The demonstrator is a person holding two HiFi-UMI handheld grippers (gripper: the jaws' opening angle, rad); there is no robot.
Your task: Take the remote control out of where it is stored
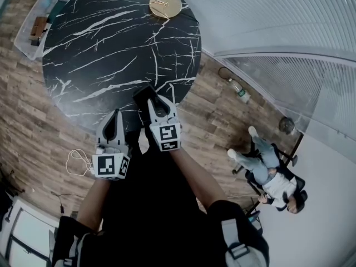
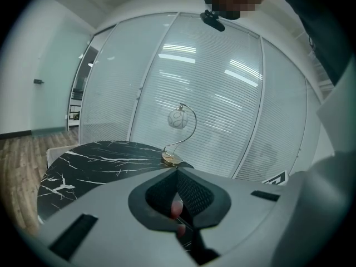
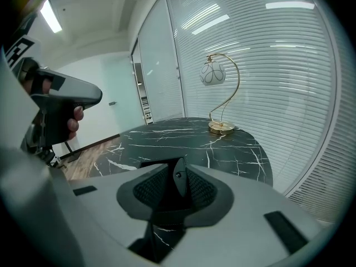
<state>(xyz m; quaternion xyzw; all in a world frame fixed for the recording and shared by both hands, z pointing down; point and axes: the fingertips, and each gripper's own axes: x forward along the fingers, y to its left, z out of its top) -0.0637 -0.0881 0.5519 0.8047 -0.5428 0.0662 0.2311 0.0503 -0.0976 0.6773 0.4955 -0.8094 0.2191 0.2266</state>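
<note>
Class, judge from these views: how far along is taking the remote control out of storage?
Done: the slim black remote control seems already out; no holder surrounds it. In hand: the right tongs appear closed on it, at the near edge of the round black marble table. The left tongs are shut alongside. Left: probably only setting it down.

Lamp [image 1: 165, 5] at far edge of table [image 1: 100, 49], remote control [image 1: 146, 95] above near edge.

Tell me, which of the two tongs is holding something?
The right tongs: a thin black remote control is gripped between them, while the left tongs are simply closed together.
</note>
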